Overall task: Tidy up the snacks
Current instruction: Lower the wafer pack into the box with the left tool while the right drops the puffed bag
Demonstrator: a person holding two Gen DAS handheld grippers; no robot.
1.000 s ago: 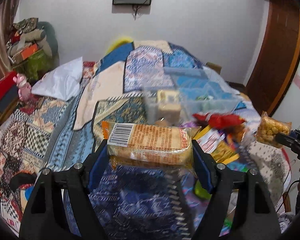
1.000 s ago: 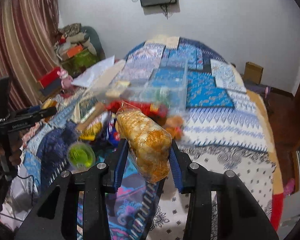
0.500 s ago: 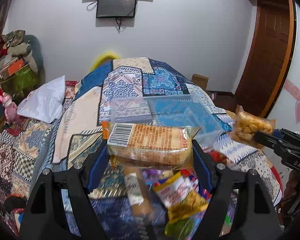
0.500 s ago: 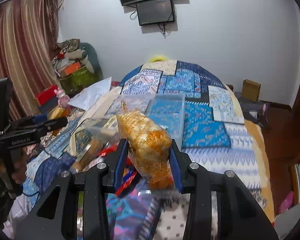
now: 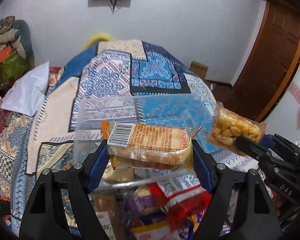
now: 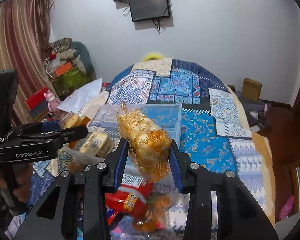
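Observation:
My left gripper [image 5: 150, 154] is shut on an orange cracker packet [image 5: 150, 146] with a barcode, held over the near edge of a clear plastic bin [image 5: 144, 110] on the bed. My right gripper [image 6: 149, 160] is shut on a clear bag of golden puffed snacks [image 6: 146, 140], held over the same bin [image 6: 166, 118]. The bag also shows at the right of the left wrist view [image 5: 236, 130]. The left gripper shows at the left of the right wrist view [image 6: 70, 128], holding the cracker packet [image 6: 74, 120]. A similar packet [image 6: 96, 142] lies in the bin.
A pile of loose snack packets [image 5: 170, 206] lies on the patchwork bedspread [image 5: 56, 120] below the grippers, including a red packet [image 6: 130, 198]. A white pillow [image 5: 28, 92] and stacked boxes [image 6: 68, 74] are at the left. A wooden door [image 5: 270, 60] is at the right.
Both grippers have moved forward and up over the snack pile to the clear bin, each holding its packet. The bin now lies directly under them.

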